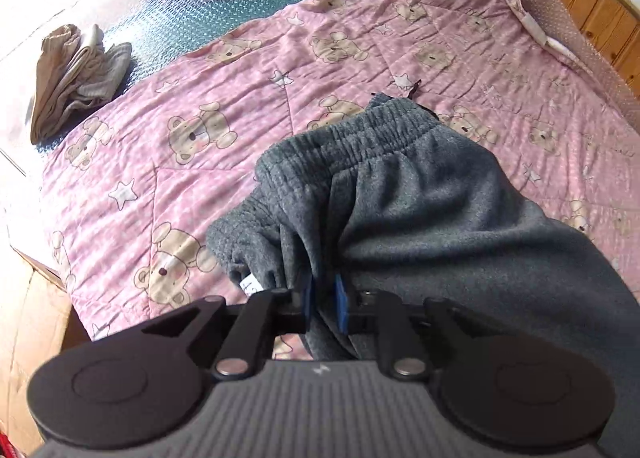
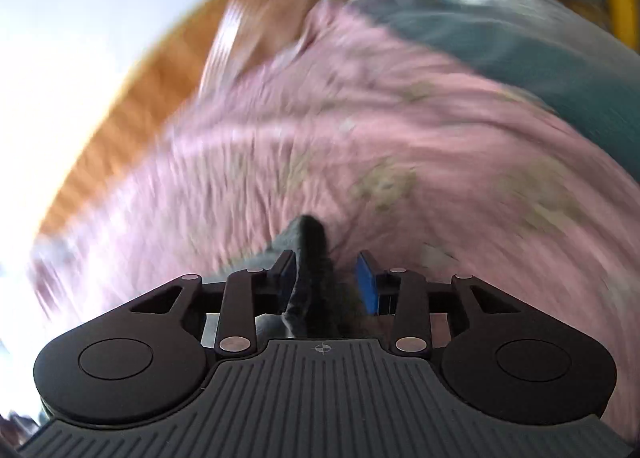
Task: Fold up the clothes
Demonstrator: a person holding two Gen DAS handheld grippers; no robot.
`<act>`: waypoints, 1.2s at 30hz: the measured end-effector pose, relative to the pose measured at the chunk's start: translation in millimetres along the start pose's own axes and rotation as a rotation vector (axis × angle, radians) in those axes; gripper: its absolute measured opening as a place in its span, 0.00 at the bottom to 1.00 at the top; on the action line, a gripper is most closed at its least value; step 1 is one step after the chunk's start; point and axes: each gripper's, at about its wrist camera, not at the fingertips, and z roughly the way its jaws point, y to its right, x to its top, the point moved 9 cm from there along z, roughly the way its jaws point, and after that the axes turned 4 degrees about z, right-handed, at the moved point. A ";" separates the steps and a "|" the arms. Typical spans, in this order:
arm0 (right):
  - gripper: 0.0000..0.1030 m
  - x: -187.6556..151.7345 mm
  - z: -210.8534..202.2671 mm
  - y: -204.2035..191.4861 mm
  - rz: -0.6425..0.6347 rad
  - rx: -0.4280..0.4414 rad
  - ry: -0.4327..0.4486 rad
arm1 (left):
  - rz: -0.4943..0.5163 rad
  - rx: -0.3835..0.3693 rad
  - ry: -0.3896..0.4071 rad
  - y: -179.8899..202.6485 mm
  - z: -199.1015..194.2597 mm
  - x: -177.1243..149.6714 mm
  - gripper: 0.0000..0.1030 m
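Pink quilted bedspread (image 1: 340,70) printed with bears and stars covers the bed, a crumpled beige garment (image 1: 68,78) lying near its far left edge. Left tongs (image 1: 325,304) are clamped on the dark grey fleece sweatpants (image 1: 420,210), whose elastic waistband is lifted. Right tongs (image 2: 328,278) stand partly apart around a grey fold, right pad clear of it.

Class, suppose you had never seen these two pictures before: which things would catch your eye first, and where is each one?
First, the grey fleece trousers, bunched at the centre of the left wrist view with the left gripper pinching their fabric. Under them spreads the pink teddy-bear quilt, with a small pile of beige clothes beyond its far-left edge. The right wrist view is badly blurred, but grey cloth stands between the right gripper fingers.
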 end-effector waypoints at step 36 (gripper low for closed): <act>0.28 -64.6 -18.1 -27.1 -0.277 -0.209 -0.168 | -0.220 -0.191 0.081 -40.7 -44.6 -3.4 0.41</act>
